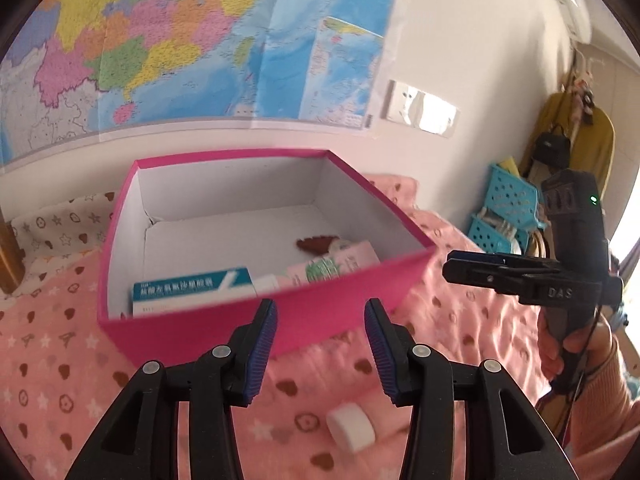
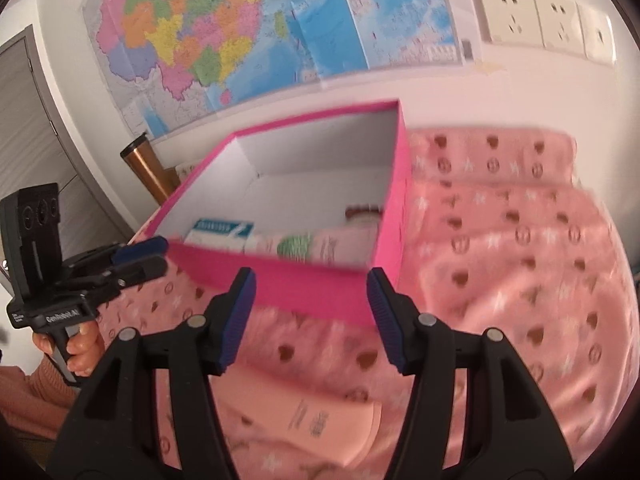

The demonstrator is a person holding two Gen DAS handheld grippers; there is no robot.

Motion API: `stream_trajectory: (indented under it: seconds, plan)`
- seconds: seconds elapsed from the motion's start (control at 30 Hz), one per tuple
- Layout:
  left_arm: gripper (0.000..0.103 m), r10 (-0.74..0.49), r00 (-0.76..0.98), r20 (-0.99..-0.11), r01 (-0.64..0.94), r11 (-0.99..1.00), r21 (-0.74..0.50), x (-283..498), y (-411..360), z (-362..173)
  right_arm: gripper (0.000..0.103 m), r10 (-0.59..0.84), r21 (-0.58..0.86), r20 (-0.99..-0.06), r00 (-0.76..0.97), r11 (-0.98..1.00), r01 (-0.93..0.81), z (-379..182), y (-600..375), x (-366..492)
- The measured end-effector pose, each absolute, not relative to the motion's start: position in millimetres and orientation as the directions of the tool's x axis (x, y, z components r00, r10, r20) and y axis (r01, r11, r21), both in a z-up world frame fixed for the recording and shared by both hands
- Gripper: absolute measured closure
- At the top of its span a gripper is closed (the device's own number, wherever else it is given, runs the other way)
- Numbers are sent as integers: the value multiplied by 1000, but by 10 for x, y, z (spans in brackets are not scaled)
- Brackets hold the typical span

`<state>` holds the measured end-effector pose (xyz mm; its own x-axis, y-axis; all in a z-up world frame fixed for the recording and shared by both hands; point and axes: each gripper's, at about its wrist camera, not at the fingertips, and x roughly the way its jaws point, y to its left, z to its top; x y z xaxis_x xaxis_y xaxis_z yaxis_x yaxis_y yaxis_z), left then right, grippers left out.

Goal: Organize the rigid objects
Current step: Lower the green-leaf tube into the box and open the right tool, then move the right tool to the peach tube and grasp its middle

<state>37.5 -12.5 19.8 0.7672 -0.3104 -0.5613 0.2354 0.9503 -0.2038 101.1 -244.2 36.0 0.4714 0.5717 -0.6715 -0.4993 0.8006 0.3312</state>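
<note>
pink blanket (image 1: 460, 344), pink box (image 1: 328, 320), wall map (image 1: 160, 40)

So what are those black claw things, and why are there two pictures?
They are grabbers, like big tongs. A person holds one in each hand, and each has a camera on it, so you get two pictures. One looks past the left grabber, one past the right grabber. Both are open and hold nothing. On the pink blanket sits a pink box with a blue-and-white packet and a pink tube inside. A small white tub and another pink tube lie outside.
</note>
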Motion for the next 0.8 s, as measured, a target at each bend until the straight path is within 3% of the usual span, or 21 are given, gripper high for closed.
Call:
stream_trajectory:
  seconds: [0.3, 0.8]
  plan:
    - [57, -348, 660, -666, 243, 938, -249, 276, -340, -296, 44, 533, 381, -755, 382, 830, -407, -155, -2678, 769]
    - [57, -391, 590, -706, 246, 920, -304, 165, -463, -537, 44, 529, 403, -770, 357, 837, -370, -379, -2768, 551]
